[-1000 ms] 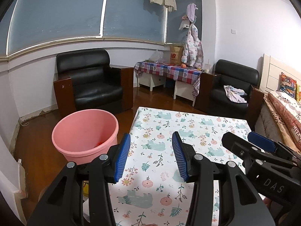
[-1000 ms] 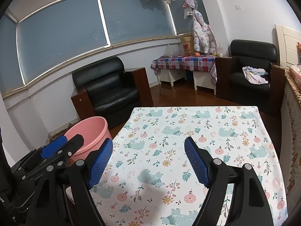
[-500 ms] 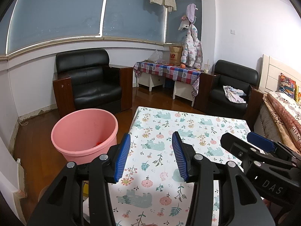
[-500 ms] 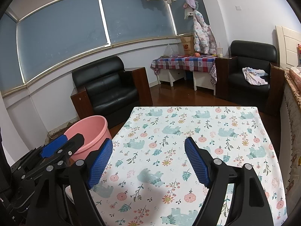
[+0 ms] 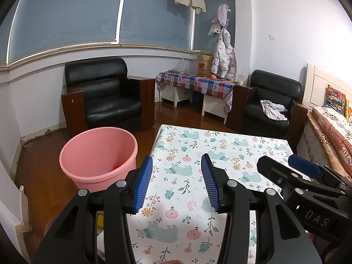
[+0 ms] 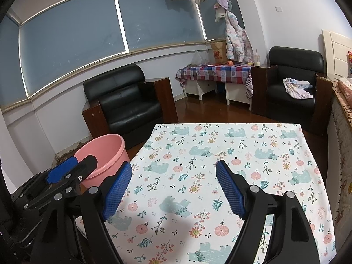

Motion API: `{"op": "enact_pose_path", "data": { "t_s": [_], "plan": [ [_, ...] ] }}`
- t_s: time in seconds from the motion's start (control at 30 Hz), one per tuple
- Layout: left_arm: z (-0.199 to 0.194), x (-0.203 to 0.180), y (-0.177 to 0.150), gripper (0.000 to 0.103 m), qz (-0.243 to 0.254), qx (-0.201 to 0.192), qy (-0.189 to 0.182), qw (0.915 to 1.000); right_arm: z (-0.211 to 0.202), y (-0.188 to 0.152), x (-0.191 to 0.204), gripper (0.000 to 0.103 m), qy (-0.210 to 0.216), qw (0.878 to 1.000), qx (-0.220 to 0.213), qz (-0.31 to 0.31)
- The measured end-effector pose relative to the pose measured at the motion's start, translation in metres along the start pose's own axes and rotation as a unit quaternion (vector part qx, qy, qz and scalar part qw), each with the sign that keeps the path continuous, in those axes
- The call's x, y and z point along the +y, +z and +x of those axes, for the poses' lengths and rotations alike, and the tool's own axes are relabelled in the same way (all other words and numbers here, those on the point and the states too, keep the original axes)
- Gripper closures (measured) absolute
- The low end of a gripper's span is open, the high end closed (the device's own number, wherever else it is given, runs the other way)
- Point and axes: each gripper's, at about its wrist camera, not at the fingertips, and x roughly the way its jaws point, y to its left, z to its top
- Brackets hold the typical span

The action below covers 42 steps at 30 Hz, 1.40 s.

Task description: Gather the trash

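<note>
A pink bucket (image 5: 96, 154) stands on the wooden floor just left of the table with the floral cloth (image 5: 220, 145). A small red scrap (image 5: 114, 167) lies inside the bucket. My left gripper (image 5: 177, 176) hovers open over the table's near left edge, with nothing between its blue pads. My right gripper (image 6: 173, 184) is open too, wider, above the near middle of the cloth (image 6: 220, 145), also holding nothing. Each gripper shows in the other's view: the right gripper (image 5: 286, 165) at the right, the left gripper (image 6: 66, 171) in front of the bucket (image 6: 103, 151). No trash shows on the cloth.
Two black armchairs (image 5: 107, 96) (image 5: 270, 103) stand behind the table, with a checked-cloth side table (image 5: 195, 83) between them. A bed (image 5: 332, 127) runs along the right. Clothes hang by the window. Pale objects lie on the floor at the lower left (image 5: 100, 239).
</note>
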Motion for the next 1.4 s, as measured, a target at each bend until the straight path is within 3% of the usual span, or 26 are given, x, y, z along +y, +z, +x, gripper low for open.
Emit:
{"op": "enact_pose_path", "data": {
  "t_s": [1.4],
  "plan": [
    [0.0054,-0.0029,-0.0078,0.056,0.001,0.006,0.002,1.0000,0.0074,-0.0080,-0.0039,0.025,0.002,1.000,0.009,0.006]
  ]
}}
